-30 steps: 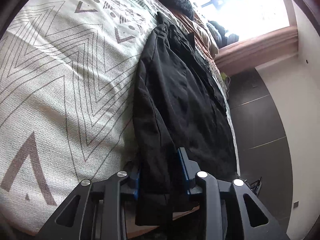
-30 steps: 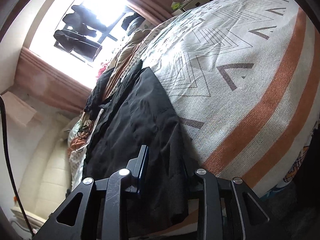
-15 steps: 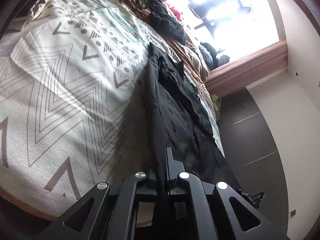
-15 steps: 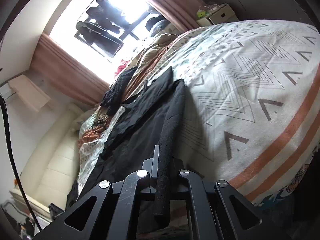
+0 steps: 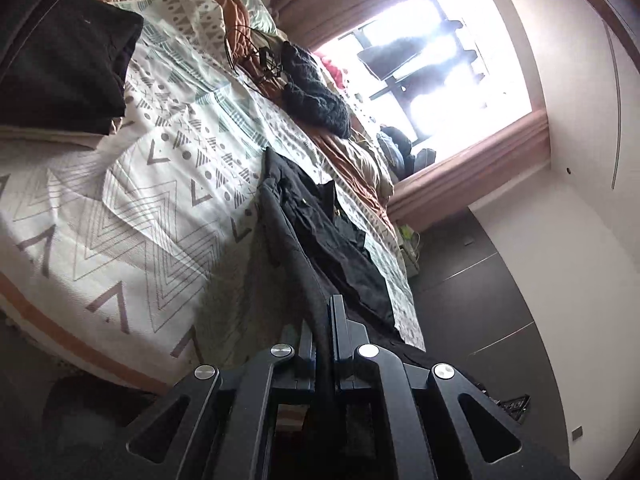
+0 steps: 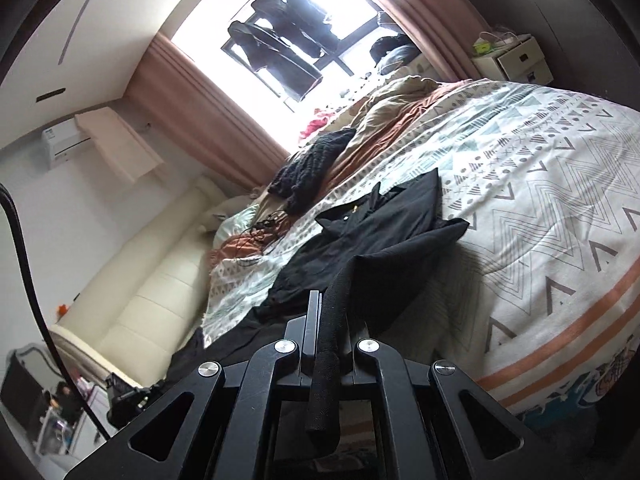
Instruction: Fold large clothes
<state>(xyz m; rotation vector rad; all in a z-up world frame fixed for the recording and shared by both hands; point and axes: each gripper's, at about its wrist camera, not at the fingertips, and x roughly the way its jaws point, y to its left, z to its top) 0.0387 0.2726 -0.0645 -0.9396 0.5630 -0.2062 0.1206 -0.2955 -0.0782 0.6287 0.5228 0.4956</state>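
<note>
A large black garment lies lengthwise on a bed with a patterned white cover. My left gripper is shut on the garment's near edge and holds it lifted off the bed. In the right wrist view the garment stretches from the bed to my right gripper, which is shut on a bunched strip of its hem, raised above the cover. The collar end rests on the bed.
A dark knitted item and orange and beige bedding lie at the far end by the window. A folded black pile sits on the bed. A cream headboard and a nightstand flank the bed.
Both grippers went from open around the garment's near edge to shut on it. They have lifted it and pulled back, so the near half rises off the bed.
</note>
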